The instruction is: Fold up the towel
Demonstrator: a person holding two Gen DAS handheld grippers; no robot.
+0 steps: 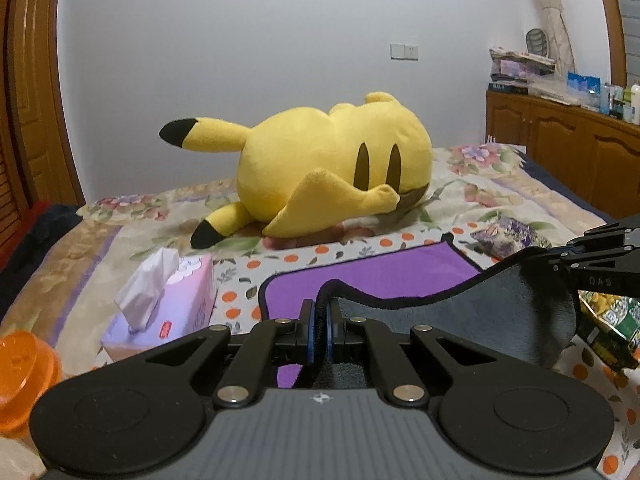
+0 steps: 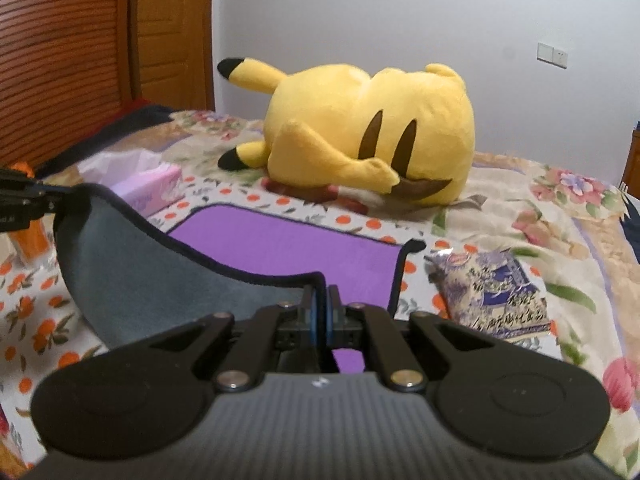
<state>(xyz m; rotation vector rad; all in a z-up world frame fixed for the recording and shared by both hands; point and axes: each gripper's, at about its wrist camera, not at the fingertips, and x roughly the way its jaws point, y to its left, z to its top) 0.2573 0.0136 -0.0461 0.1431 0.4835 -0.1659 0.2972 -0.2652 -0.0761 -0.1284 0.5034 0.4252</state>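
The towel (image 1: 360, 276) is purple on one face, grey on the other, with a dark hem. It lies on the bed, its near edge lifted and sagging with the grey underside (image 1: 500, 312) showing. My left gripper (image 1: 320, 314) is shut on the near left corner. My right gripper (image 2: 322, 300) is shut on the near right corner of the towel (image 2: 280, 244). Both hold the edge above the bed. The right gripper also shows at the right edge of the left wrist view (image 1: 576, 256), and the left gripper at the left edge of the right wrist view (image 2: 36, 196).
A big yellow plush toy (image 1: 332, 168) lies on the floral bedspread (image 1: 480, 196) beyond the towel. A pink tissue box (image 1: 172, 312) and an orange object (image 1: 24, 376) sit to the left. Snack packets (image 2: 496, 292) lie to the right. A wooden cabinet (image 1: 560, 148) stands far right.
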